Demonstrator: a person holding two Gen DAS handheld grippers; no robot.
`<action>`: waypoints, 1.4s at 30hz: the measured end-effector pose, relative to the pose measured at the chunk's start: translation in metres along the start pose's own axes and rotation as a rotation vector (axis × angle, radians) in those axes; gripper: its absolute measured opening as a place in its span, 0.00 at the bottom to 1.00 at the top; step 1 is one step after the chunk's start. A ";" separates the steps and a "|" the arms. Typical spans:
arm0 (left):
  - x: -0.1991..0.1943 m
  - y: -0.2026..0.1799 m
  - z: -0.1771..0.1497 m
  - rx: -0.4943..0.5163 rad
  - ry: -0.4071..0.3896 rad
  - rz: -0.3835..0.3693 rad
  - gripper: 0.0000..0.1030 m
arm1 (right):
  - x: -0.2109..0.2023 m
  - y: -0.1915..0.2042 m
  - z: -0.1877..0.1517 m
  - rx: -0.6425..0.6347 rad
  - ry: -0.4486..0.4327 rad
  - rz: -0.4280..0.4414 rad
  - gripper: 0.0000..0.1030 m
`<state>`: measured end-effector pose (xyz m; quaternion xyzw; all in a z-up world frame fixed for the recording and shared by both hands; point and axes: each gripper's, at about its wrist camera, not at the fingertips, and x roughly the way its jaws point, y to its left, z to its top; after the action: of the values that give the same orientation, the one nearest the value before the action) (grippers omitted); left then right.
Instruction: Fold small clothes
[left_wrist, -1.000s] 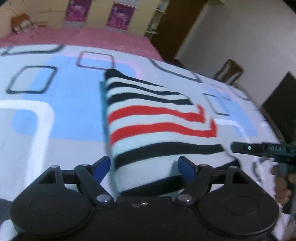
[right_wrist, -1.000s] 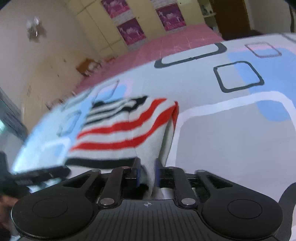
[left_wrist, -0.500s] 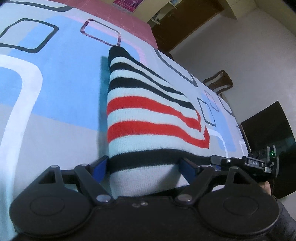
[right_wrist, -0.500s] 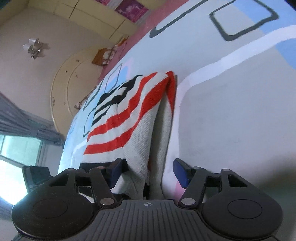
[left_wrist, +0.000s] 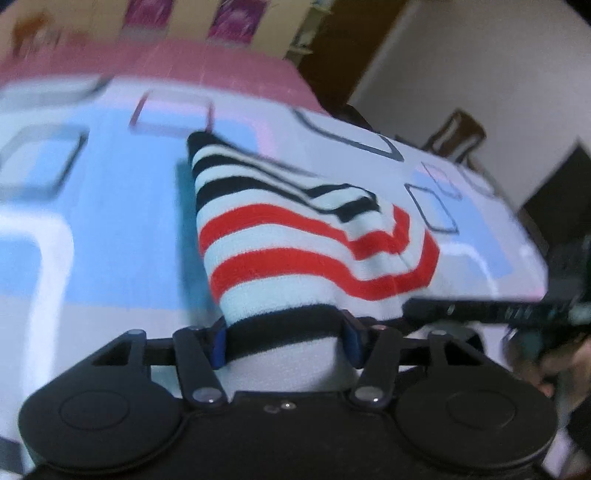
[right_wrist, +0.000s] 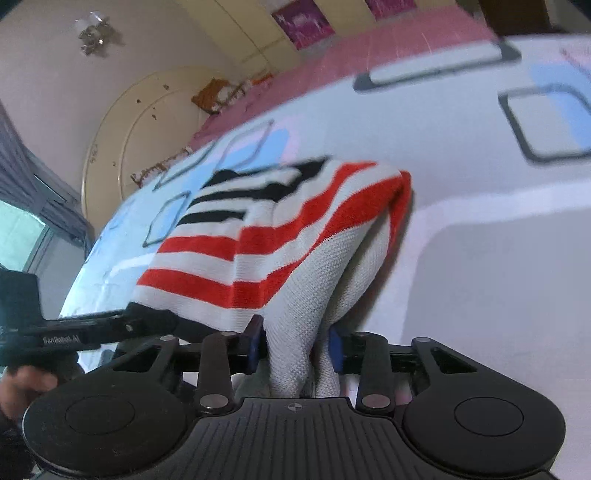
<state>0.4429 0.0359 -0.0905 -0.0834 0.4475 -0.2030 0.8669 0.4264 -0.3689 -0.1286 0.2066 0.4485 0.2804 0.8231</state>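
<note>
Both claws have just been closing, and the striped garment (left_wrist: 295, 254) now bunches up between them instead of lying flat as half a second ago. Left claw (left_wrist: 286, 341) clamps the black-striped hem; right claw (right_wrist: 297, 345) pinches a gathered fold of white knit. White lettering on the left tool's bar (right_wrist: 61, 339) in the right view looks like "GenRobot.AI", though it's blurred. Garment sits on a bed (left_wrist: 110, 229) with a bedspread of blue patches and outlined squares, pink cover (right_wrist: 369, 55) beyond. Purple posters (right_wrist: 303, 22) hang on yellow cupboards; a wooden chair (left_wrist: 456, 134) stands by the wall.
</note>
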 end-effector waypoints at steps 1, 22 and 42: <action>0.002 -0.006 0.000 0.030 0.006 0.021 0.55 | -0.003 0.003 -0.002 -0.003 -0.020 0.005 0.34; -0.079 0.038 -0.006 0.080 -0.110 0.033 0.51 | 0.023 0.151 -0.016 -0.150 -0.069 -0.093 0.33; -0.048 0.201 -0.015 -0.130 -0.068 -0.002 0.83 | 0.202 0.224 -0.038 -0.028 0.020 -0.107 0.36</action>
<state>0.4617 0.2382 -0.1296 -0.1468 0.4300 -0.1715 0.8741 0.4210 -0.0654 -0.1412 0.1680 0.4633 0.2445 0.8351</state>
